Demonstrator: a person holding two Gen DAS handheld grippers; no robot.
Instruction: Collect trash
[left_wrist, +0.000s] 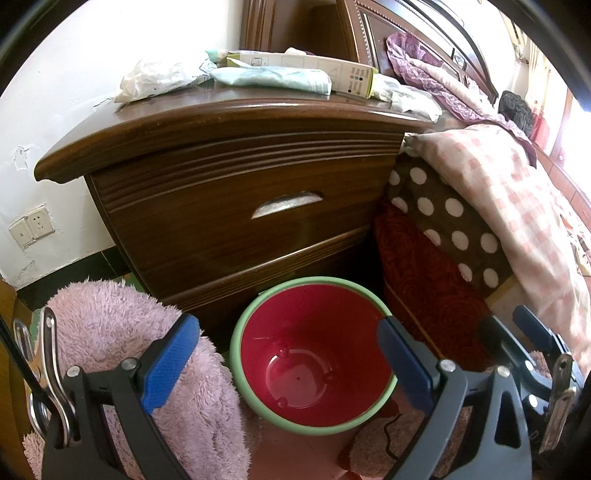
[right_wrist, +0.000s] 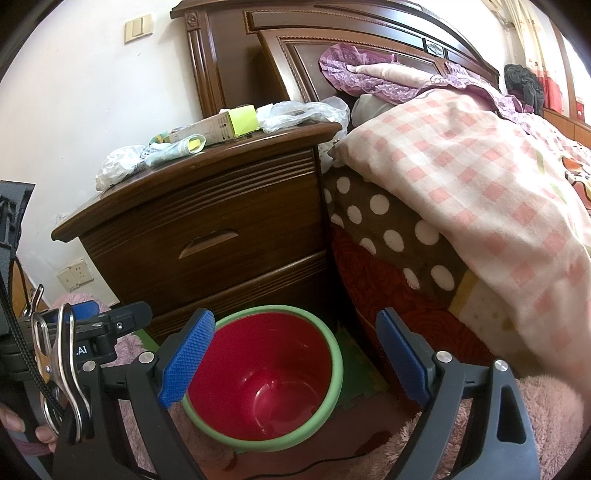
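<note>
Okay, your left gripper & right gripper both gape, holding nothing. Red bin sits on floor w/ trash at 11 o'clock on nightstand. Green box print too small to read; "AI" shows on left gripper's body.

Little legible print

White ".AI" on the black left gripper body, seen from the right wrist view. Small dark print and coloured dots on the carton end on the nightstand, too small to read.
</note>
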